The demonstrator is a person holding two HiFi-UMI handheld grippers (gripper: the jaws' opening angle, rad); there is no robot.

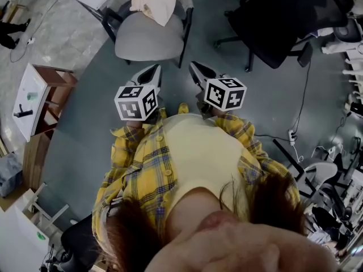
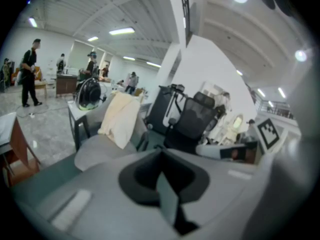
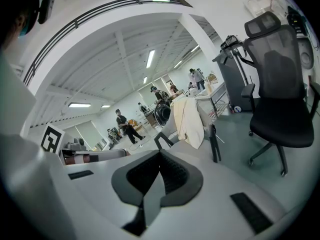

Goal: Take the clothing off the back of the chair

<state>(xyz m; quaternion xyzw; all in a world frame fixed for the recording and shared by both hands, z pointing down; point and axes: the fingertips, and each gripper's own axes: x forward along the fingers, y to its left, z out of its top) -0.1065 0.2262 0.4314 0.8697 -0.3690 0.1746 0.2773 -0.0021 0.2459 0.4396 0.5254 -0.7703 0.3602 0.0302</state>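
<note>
- Clothing (image 1: 154,1): a pale cream garment draped over the backrest of the grey armchair (image 1: 148,37), with its front fold hanging toward the seat. Nothing appears to hold it but its own weight, so a lift up and away should free it.
- Grey armchair: it stands straight ahead of the person with its seat turned toward them and a dark armrest on either side. This leaves the hanging fold as the nearest part to seize.
- Left gripper (image 1: 152,71): the jaws are pressed together with nothing between them. It points slightly downward at the chair and is well apart from the garment. This is judged an approach posture, and the jaws must part before any grasp.
- Right gripper (image 1: 197,69): the jaws are likewise closed on each other and empty. It is held just beside the left one at a similar height. Both aim at the armchair, probably so that the cloth can be taken in two places.
- Step in hand: the approach; removal is not yet begun.
- Black mesh office chair (image 1: 266,16): it stands to the right of the armchair, well apart and clear of the reach.
- White desk (image 2: 75,108): just behind the armchair, bearing a dark helmet (image 2: 89,93). A careless backward pull of the garment could brush it.
- Small wooden table (image 1: 35,95): at the left, off the line of approach.
- Standing person (image 2: 29,73): far off in the hall and not involved.
</note>
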